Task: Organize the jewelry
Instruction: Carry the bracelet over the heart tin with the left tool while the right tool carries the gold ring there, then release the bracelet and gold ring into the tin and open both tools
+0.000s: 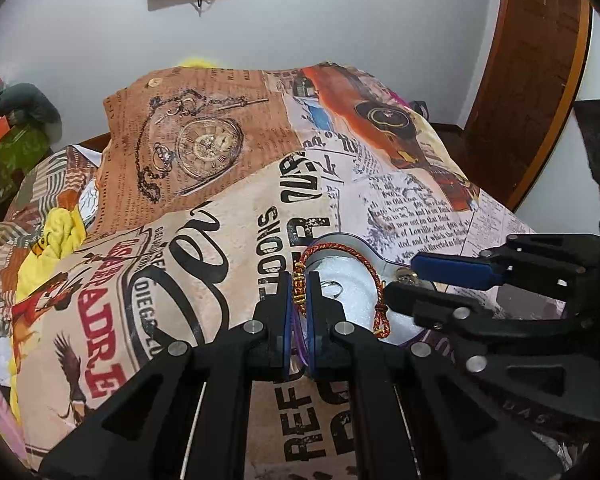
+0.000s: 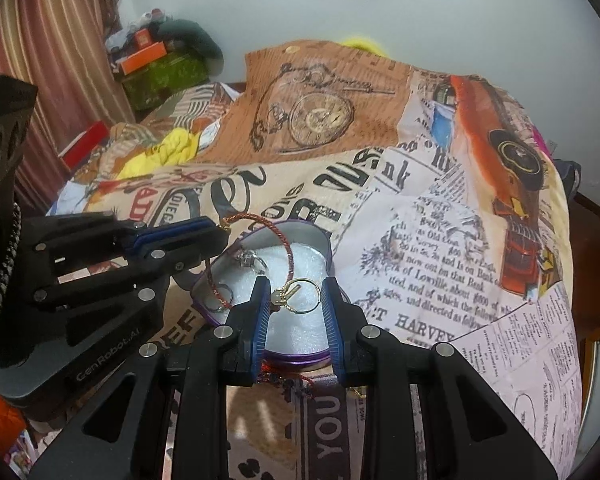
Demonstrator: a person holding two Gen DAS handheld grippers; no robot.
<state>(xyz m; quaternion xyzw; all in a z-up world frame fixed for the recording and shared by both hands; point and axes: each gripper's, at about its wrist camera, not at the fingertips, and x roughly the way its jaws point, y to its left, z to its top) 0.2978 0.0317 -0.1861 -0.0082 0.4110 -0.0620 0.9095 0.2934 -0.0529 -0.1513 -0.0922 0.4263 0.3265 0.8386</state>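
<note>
A purple tin [image 2: 326, 254] with a white foam lining lies on the printed bedspread; it also shows in the left wrist view [image 1: 350, 240]. My left gripper [image 1: 299, 288] is shut on a red-and-gold braided bracelet [image 1: 342, 249], held over the tin's left rim; the bracelet [image 2: 286, 246] arcs over the foam in the right wrist view. My right gripper [image 2: 295, 294] is open, its fingers straddling a gold ring [image 2: 303, 296] over the tin's near end. A silver stone ring [image 2: 247, 259] and a plain silver ring [image 2: 214, 303] lie inside the tin.
The bedspread [image 1: 204, 208] covers a lumpy bed with yellow cloth [image 1: 62, 232] at the left. A wooden door [image 1: 532, 80] stands at the right. Boxes [image 2: 160, 64] are piled by the curtain. A red thread [image 2: 288, 380] lies under the tin's near edge.
</note>
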